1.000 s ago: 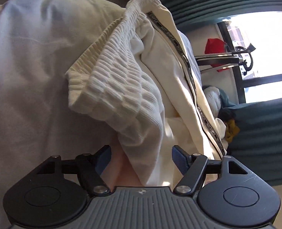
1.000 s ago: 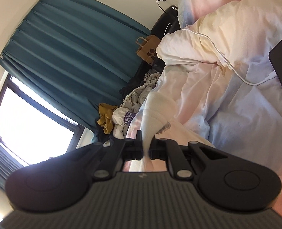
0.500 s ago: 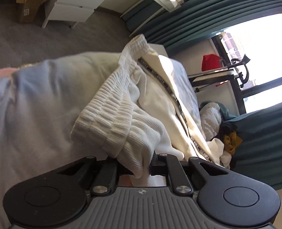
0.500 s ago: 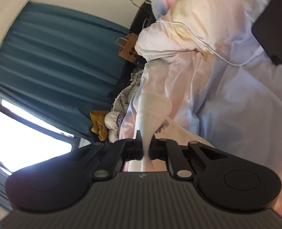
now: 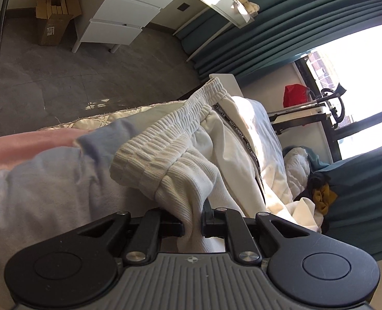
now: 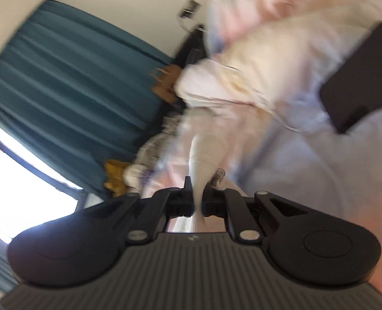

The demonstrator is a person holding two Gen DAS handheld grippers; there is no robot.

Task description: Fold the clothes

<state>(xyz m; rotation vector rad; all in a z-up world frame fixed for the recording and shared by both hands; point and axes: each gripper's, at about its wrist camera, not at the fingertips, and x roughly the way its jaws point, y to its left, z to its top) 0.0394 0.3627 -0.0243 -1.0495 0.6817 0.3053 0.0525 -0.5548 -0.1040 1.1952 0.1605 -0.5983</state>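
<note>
Left wrist view: the left claw [image 5: 193, 226] has just been closing, and its jaws now pinch a bunch of ribbed cream fabric at the waistband [image 5: 165, 152] of a pair of cream trousers [image 5: 232, 149]. The trousers lie along the bed [image 5: 36, 191], running from the claw toward the bed's far corner, where the other end of the elastic waistband rests close to the edge. A dark printed stripe [image 5: 250, 147] runs down the side of the leg. The sheet is pale blue and pink, with a quilted mattress edge showing above it; beyond are a grey floor, a white drawer unit [image 5: 124, 18] and teal curtains [image 5: 281, 20]. Right wrist view, blurred: the right claw [image 6: 197, 201] is nearly fully closed on a thin strip of white ribbed fabric [image 6: 206, 155] that rises straight out from between its jaws — most likely another part of the same garment, though the blur leaves that uncertain. Past it lie a rumpled cream duvet [image 6: 263, 77], a dark flat device [image 6: 361, 77] with a white cable, and a heap of other clothes [image 6: 139, 170] below a teal curtain. Judged from this, the step in hand is lifting the trousers by two gripped points to spread or straighten them — no fold has been made yet. The next move probably calls for drawing the two claws apart to pull the waistband taut, then laying the garment flat on a clear part of the bed without losing either pinch.
</note>
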